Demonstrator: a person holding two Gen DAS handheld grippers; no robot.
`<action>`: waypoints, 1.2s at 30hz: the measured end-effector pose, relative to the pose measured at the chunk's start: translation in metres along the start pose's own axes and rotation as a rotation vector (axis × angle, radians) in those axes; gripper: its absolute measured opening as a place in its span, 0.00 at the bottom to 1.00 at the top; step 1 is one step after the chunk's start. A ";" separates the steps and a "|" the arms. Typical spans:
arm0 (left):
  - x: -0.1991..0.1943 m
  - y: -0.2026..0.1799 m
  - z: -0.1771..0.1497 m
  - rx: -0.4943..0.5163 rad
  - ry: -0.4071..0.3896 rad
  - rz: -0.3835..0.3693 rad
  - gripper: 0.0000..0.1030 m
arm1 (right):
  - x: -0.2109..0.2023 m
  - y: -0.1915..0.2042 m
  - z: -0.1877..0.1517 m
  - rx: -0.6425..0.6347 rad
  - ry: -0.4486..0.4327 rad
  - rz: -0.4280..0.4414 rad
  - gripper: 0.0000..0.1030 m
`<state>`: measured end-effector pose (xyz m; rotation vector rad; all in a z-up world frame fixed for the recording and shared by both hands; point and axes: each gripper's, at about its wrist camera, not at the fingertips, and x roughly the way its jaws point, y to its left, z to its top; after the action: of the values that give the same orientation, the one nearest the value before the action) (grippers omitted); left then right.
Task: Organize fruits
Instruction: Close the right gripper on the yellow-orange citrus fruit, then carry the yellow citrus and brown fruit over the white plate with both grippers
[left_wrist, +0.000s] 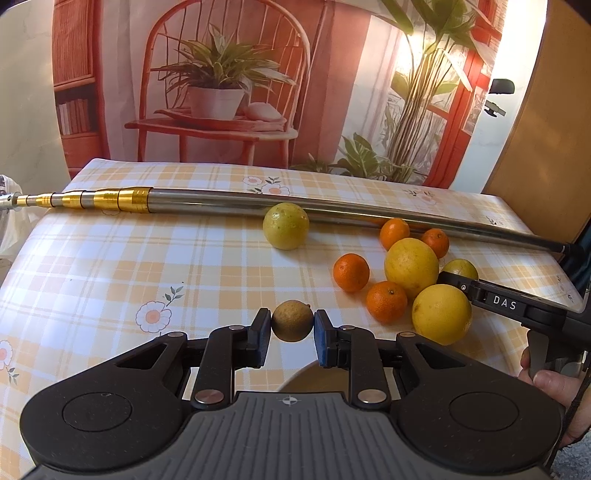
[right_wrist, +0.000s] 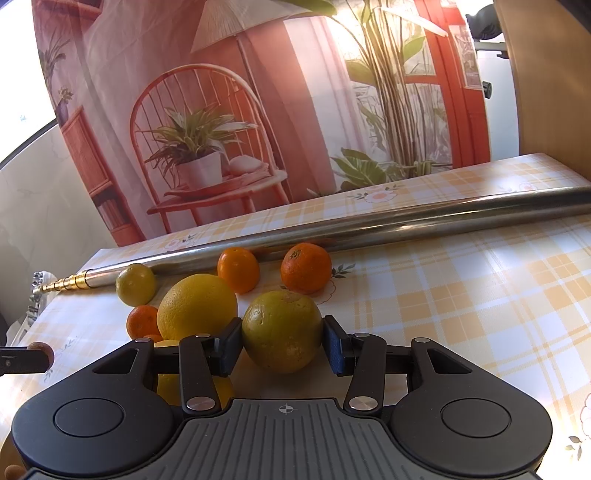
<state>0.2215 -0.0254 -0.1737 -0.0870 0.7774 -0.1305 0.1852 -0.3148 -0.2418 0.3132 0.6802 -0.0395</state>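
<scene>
Behind the table hangs a printed backdrop (left_wrist: 229, 85) of a red chair with a potted plant, and the table (left_wrist: 110, 258) itself wears a yellow-and-white checked cloth with small flowers. Along its far edge lies a telescopic metal pole (left_wrist: 258, 201) with gold collars at the left end. On the left half, the left gripper (left_wrist: 291, 326) has its blue pads pressed on either side of a small brownish lime (left_wrist: 292, 320). Toward the right half, the right gripper (right_wrist: 282, 338) clasps a yellow-green citrus fruit (right_wrist: 282, 330) between its pads; whether that fruit is lifted off the cloth cannot be told. Around it sits the pile: a large yellow orange (right_wrist: 197, 308) just beside it, another yellow orange (left_wrist: 441, 314) near the front edge, and four tangerines (left_wrist: 351, 272) scattered among them. A greenish lemon (left_wrist: 285, 226) lies apart, touching the pole near the middle of the far edge.
</scene>
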 end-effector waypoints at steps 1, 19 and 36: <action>-0.002 0.000 -0.001 -0.001 0.000 0.000 0.26 | 0.000 0.000 0.000 -0.002 0.000 -0.002 0.41; -0.035 0.000 -0.024 -0.012 -0.002 -0.046 0.26 | 0.000 0.009 0.010 -0.092 0.033 -0.050 0.41; -0.072 -0.007 -0.050 0.019 -0.037 -0.123 0.26 | -0.094 0.039 -0.005 -0.070 -0.034 0.004 0.41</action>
<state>0.1352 -0.0230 -0.1585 -0.1186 0.7341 -0.2524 0.1141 -0.2826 -0.1760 0.2464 0.6456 -0.0175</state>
